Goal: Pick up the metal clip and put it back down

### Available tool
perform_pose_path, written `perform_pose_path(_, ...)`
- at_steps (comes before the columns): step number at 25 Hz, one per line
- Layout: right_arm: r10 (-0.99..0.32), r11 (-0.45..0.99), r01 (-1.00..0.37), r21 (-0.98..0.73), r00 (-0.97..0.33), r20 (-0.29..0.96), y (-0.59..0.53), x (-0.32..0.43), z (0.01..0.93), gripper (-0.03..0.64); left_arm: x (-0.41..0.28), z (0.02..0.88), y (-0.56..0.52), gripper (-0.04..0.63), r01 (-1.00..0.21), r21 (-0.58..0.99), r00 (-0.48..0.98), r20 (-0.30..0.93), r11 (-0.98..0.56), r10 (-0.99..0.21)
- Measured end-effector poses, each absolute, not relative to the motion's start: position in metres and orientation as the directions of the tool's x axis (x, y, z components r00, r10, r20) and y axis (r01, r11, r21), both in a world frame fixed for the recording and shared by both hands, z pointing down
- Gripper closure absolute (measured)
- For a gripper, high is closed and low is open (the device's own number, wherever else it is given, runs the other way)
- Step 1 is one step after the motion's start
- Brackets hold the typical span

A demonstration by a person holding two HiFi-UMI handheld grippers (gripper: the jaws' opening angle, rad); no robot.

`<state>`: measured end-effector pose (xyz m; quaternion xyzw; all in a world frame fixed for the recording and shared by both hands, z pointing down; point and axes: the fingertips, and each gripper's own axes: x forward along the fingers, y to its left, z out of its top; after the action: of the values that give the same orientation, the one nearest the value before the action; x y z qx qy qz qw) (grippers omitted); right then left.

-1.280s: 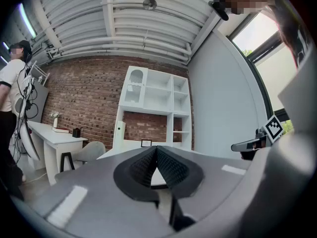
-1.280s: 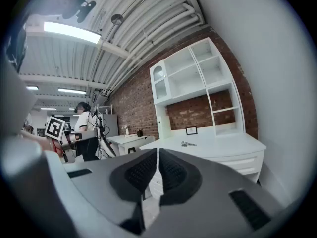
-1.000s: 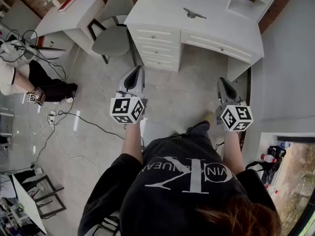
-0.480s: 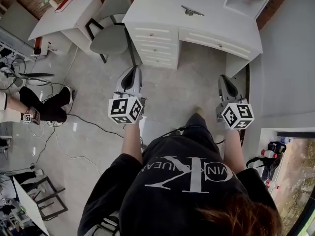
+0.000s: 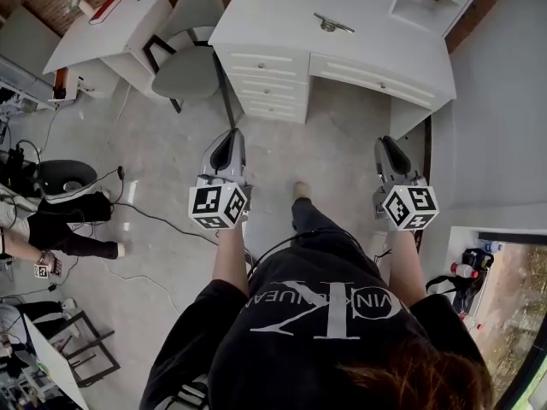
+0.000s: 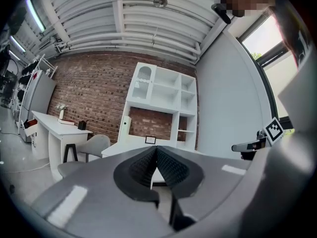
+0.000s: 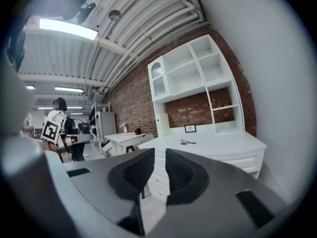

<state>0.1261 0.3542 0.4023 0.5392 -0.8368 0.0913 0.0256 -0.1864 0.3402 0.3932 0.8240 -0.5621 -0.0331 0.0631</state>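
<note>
Metal clip (image 5: 333, 24) lies on the white desk (image 5: 273, 11) at twelve o'clock, well apart from both grippers, so this looks like the approach. The left gripper (image 5: 231, 135) has its jaws together and empty. The right gripper (image 5: 385, 142) has just been opening to a slit with nothing between. The next move likely calls for closing in and opening wider.

Silver metal clip (image 5: 333, 25) on white bench with drawers (image 5: 273, 24), grey padded chair (image 5: 184, 62) just left of it, smaller white bench (image 5: 115, 28) further left, left hand-held gripper (image 5: 229, 139) and right hand-held gripper (image 5: 385, 143) side by side over the floor before the drawers.
</note>
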Motion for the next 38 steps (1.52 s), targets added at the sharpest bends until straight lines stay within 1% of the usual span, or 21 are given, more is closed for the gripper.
perform_pose_path(7,-0.882,0.432,-0.895,-0.116,-0.446,0.154,0.311,0.109,0.407,0.58,-0.203,0.396,0.304,0.584,-0.931,0.151,0.339,0.02,-0.332,-0.941)
perform_pose_path(19,-0.879,0.429,-0.891,-0.147,-0.449,0.161,0.232,0.099,0.416,0.577,-0.21,0.391,0.227,0.584,-0.932,0.137,0.343,0.034,-0.336,-0.939)
perform_pose_path(29,-0.884,0.404,-0.895,-0.191,-0.435,0.17,0.181,0.106,0.424,0.577,-0.199,0.389,0.173,0.584,-0.924,0.118,0.372,0.065,-0.363,-0.926)
perform_pose_path(38,-0.885,0.407,-0.891,-0.2,-0.439,0.154,0.134,0.113,0.426,0.575,-0.192,0.384,0.129,0.584,-0.923,0.099,0.379,0.057,-0.373,-0.924)
